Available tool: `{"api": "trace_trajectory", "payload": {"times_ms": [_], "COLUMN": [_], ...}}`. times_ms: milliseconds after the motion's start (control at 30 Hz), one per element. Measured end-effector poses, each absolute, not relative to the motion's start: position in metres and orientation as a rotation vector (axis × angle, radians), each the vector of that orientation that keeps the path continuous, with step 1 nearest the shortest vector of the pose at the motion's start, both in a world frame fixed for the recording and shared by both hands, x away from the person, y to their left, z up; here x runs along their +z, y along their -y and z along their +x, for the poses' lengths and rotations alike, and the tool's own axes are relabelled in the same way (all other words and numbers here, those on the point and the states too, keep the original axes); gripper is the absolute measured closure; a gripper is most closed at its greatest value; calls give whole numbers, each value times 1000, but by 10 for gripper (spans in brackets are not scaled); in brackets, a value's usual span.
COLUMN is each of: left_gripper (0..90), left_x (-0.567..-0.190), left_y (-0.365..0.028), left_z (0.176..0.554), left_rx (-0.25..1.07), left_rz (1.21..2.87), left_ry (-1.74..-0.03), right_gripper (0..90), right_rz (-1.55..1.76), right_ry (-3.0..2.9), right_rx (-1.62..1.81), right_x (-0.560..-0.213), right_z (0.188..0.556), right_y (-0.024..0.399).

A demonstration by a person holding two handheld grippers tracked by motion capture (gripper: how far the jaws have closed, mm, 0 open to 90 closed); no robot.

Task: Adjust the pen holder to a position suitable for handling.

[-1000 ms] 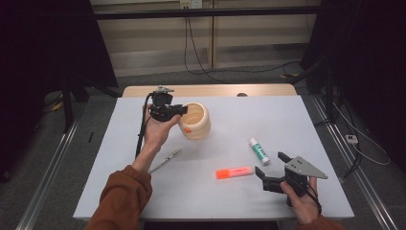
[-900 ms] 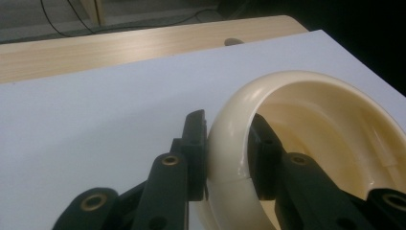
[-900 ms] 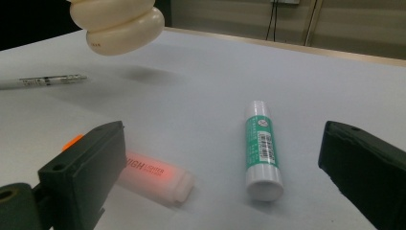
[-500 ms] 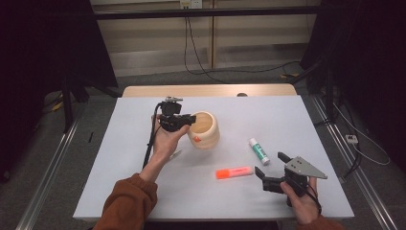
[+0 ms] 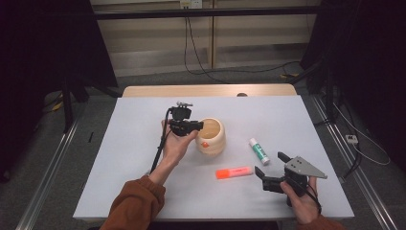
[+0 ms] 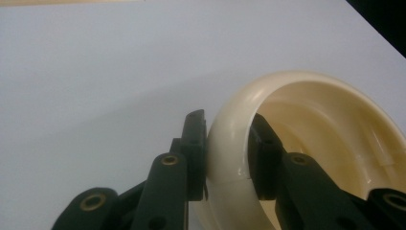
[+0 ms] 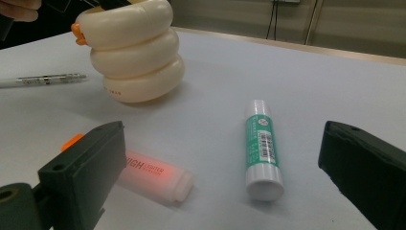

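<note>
The cream cup (image 5: 210, 135) is clamped by its rim in the left gripper (image 5: 194, 126). The highlighter (image 5: 233, 172) lies crosswise just before the wide-open right gripper (image 5: 269, 170).

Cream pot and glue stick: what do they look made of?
Cream pot: looks like moulded plastic or glazed ceramic, can't tell which; smooth, slightly glossy, with soft highlights on its three bulging rings. The left gripper is shut on its rim, which keeps its shape.
Glue stick: likely plastic; white satin tube and cap, green printed label with a barcode.
</note>
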State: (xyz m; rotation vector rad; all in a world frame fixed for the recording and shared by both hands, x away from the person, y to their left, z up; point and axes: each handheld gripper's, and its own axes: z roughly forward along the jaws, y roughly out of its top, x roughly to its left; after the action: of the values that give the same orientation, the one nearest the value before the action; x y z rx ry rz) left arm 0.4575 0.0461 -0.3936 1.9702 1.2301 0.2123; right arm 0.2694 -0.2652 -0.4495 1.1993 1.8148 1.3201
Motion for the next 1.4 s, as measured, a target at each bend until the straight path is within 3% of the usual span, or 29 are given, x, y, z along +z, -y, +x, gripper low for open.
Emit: {"api": "trace_trajectory", "payload": {"times_ms": [433,567,800,900,1100,1400], "left_gripper": [676,616,333,261,92,50], "left_x": [-397,-400,-397,-394,-390,-388], "left_y": [-40,-39,-44,-48,-56,-69], "left_z": [463,464,464,462,460,450], "left_rx": [152,153,182,262,265,260], "left_rz": [1969,1977,1989,2030,2008,1946], "left_ry": [-1259,-1248,-1157,-1096,-1014,-945], "right_gripper": [24,24,24,24,24,24], "right_rz": [1195,1194,1195,1194,1196,1195], "right_ry": [-1815,-1815,-1814,-1815,-1813,-1813], "right_rx": [1320,1321,1321,1321,1320,1319], "right_x": [-449,-449,-449,-449,-449,-449], "right_z": [269,269,269,269,269,269], "right_y": [265,265,266,265,266,266]}}
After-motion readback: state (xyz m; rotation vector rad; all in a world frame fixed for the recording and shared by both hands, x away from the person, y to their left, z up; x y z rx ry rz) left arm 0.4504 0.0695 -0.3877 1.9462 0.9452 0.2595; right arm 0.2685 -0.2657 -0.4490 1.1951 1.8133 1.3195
